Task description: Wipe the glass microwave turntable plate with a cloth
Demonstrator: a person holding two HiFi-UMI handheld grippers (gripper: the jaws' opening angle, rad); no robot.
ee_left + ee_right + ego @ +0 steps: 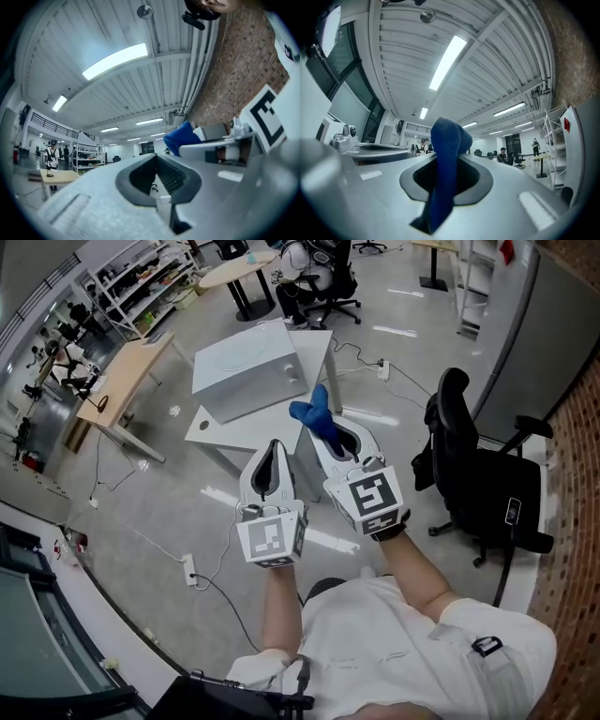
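Holding both grippers up in the middle of the head view, the person has the right gripper (330, 432) clamped on a blue cloth (312, 412), which sticks out past the jaw tips and bunches up. The left gripper (274, 448) sits just beside it, jaws closed with nothing between them. Further up the frame, a white box (246, 367) rests on a white table (211, 427). A black office chair (478, 484) stands at the right.
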